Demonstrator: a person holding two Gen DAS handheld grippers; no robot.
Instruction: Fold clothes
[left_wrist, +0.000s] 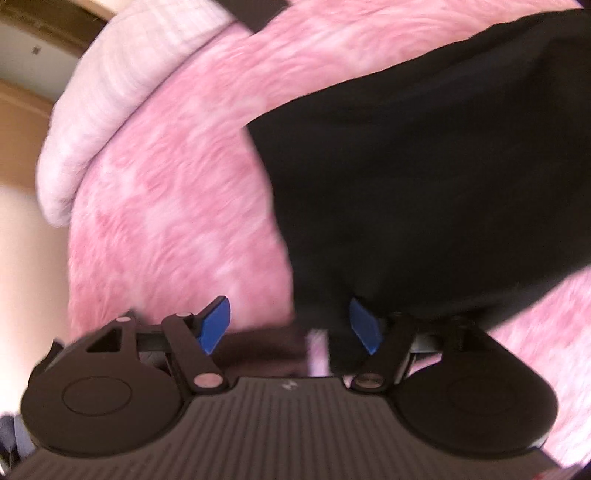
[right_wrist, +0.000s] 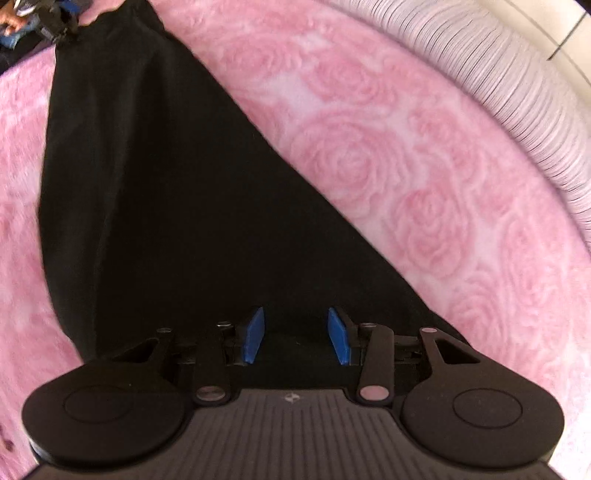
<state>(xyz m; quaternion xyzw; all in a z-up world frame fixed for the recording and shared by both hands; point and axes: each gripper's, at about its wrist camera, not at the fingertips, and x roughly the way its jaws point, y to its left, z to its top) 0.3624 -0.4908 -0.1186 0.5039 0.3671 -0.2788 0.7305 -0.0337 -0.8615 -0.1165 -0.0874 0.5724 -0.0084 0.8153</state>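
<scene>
Right hand-held gripper gapes over black garment stretching lengthwise away

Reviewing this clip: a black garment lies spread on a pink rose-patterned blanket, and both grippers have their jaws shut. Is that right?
Not quite. The black garment does lie on the pink rose-patterned blanket, but the jaws are not shut: the right gripper in the right wrist view and the left gripper in the left wrist view both show their blue pads apart, gripping nothing.
</scene>
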